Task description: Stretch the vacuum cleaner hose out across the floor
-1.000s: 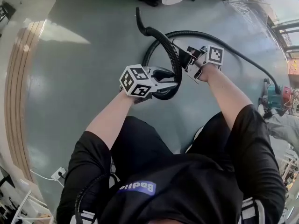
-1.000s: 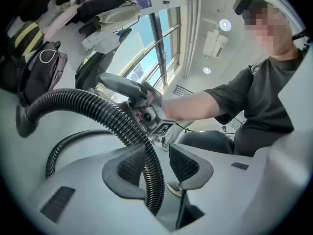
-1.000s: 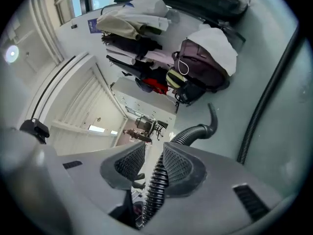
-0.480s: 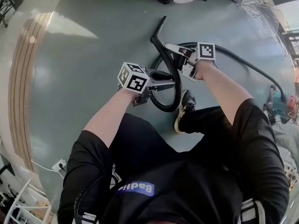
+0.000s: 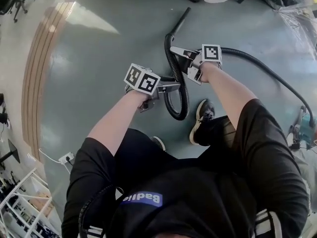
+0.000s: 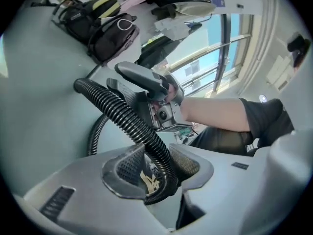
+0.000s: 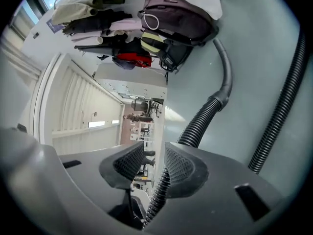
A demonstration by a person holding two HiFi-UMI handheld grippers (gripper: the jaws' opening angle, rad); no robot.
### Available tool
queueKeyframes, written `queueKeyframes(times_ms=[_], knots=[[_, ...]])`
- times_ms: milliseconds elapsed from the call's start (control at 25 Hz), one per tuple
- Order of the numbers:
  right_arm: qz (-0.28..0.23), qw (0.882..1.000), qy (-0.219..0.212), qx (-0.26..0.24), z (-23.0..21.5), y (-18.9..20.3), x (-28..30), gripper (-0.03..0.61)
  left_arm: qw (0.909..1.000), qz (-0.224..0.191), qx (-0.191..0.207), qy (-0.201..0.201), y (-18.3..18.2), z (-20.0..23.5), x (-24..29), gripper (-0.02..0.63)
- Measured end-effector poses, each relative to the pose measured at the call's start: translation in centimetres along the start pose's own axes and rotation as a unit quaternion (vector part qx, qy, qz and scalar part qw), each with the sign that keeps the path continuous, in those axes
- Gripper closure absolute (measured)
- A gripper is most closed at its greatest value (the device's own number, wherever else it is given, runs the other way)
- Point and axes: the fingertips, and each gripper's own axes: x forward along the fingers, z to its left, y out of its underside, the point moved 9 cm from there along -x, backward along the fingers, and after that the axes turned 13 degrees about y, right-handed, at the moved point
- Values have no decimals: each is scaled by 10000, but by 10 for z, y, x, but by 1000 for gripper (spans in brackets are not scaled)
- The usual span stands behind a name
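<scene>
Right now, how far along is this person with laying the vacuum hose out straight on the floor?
Roughly midway. Done: a long stretch of the hose runs across the floor toward the right. In hand: the left tongs and right tongs are each clamped on it near the nozzle end. Left: the hose between them bends in a tight loop, which has to be pulled out straight.

Black ribbed hose point(image 5: 177, 116) bends in a tight U, its tail curving across the floor.
</scene>
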Motion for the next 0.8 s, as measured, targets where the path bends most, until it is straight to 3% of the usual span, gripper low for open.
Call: queueKeyframes(times_ms=[40,80,120,200,320,480,560,640,720,800], knots=[[66,10000,-8,-1,-3,-1,7,443,9998,-69,-113,-154,3,7,-1,450],[100,9999,-46,46,-6,-1,13,445,9992,-137,-219,-296,7,14,-2,364],[107,9998,-84,108,-9,-2,18,445,9985,-238,-349,-346,11,21,-4,330],[128,9998,-120,119,-15,-7,27,445,9966,-563,-576,-157,15,32,-5,311],[369,9992,-132,-122,-14,-14,40,446,9902,-1214,-642,253,11,41,5,308],[903,9940,-358,-497,11,-26,62,446,9715,-2168,-751,600,-5,42,20,308],[1224,9885,-420,-778,25,-34,73,446,9629,-2468,-914,593,-15,42,22,368],[1572,9803,-647,-1009,42,-45,81,446,9630,-2435,-977,611,-21,36,18,392],[1802,9701,-1167,-1131,62,-62,77,445,9734,-2054,-848,561,-25,26,10,406],[1906,9643,-1428,-1157,66,-83,57,445,9822,-1693,-695,427,-31,16,1,422]])
